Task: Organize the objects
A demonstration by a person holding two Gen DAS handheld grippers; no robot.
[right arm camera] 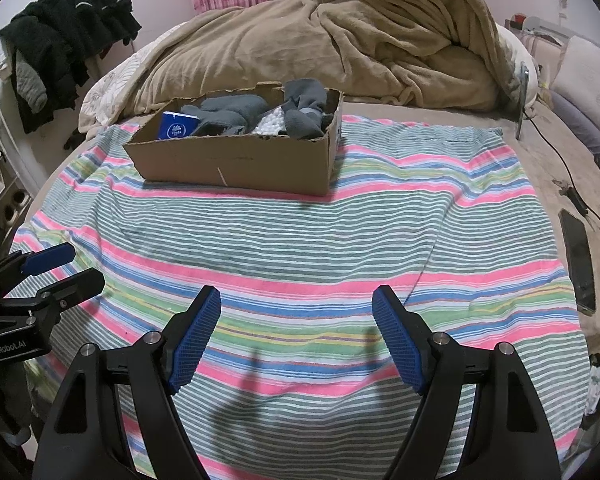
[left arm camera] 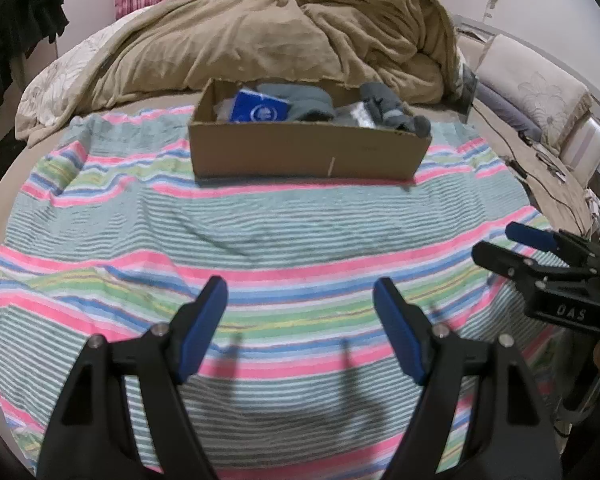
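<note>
A cardboard box [left arm camera: 308, 152] stands on the far part of a striped towel [left arm camera: 260, 240] on the bed; it also shows in the right wrist view [right arm camera: 236, 164]. Inside lie a blue packet [left arm camera: 260, 109] [right arm camera: 177, 127], grey socks [left arm camera: 384, 108] [right arm camera: 304, 108] and a white bubble bag [right arm camera: 271, 120]. My left gripper [left arm camera: 300, 300] is open and empty above the towel's near part. My right gripper [right arm camera: 296, 304] is open and empty too, well short of the box. Each gripper shows at the edge of the other's view, the right gripper [left arm camera: 500, 248] and the left gripper [right arm camera: 72, 268].
A crumpled tan blanket [left arm camera: 292, 36] is piled behind the box. A black phone [right arm camera: 578, 256] and cables [right arm camera: 564, 168] lie on the bed to the right. Dark clothes [right arm camera: 64, 28] hang at the left. Pillows [left arm camera: 536, 96] lie at the right.
</note>
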